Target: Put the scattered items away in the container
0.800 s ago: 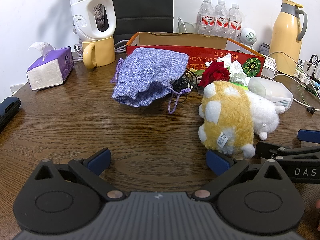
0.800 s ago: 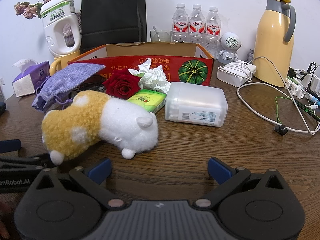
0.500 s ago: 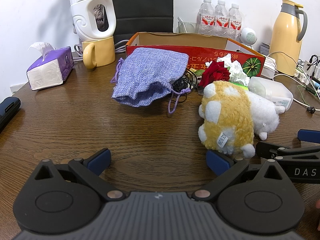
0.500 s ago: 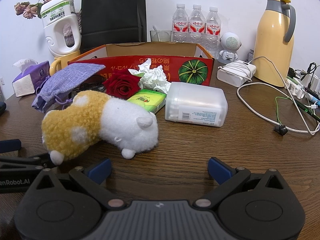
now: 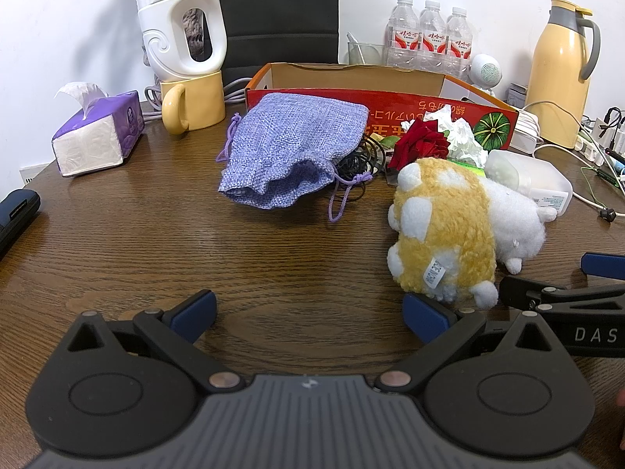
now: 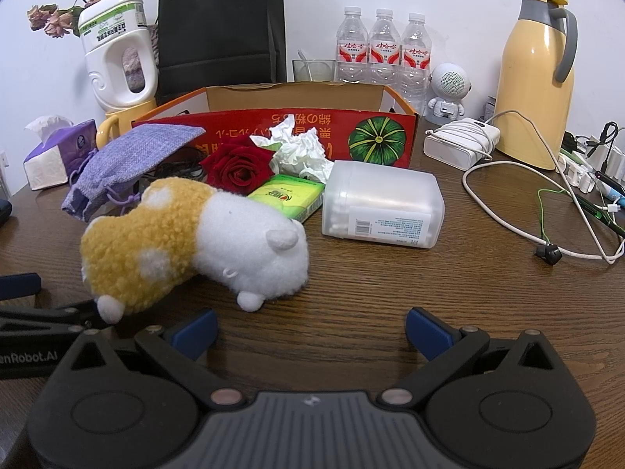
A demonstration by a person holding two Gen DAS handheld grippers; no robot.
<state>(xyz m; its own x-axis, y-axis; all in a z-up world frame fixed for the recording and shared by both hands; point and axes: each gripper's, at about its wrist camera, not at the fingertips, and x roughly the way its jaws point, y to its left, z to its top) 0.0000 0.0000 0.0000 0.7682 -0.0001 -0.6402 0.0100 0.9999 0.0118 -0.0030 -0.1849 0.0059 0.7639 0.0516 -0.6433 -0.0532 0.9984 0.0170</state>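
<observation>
A red cardboard box (image 5: 394, 106) (image 6: 312, 133) stands open at the back of the wooden table. In front of it lie a purple cloth pouch (image 5: 293, 152) (image 6: 129, 158), a yellow and white plush toy (image 5: 449, 226) (image 6: 187, 238), a red rose (image 5: 422, 146) (image 6: 238, 168), crumpled tissue (image 6: 300, 148), a green packet (image 6: 289, 197) and a clear cotton swab box (image 6: 383, 205) (image 5: 535, 183). My left gripper (image 5: 308, 314) is open and empty, just left of the plush. My right gripper (image 6: 310, 326) is open and empty, just in front of the plush.
At the left stand a purple tissue box (image 5: 97, 133), a yellow mug (image 5: 195, 105) and a white detergent bottle (image 5: 179, 19). At the back right are water bottles (image 6: 384, 51), a yellow thermos (image 6: 539, 74), a white charger (image 6: 457, 142) and loose cables (image 6: 547, 203).
</observation>
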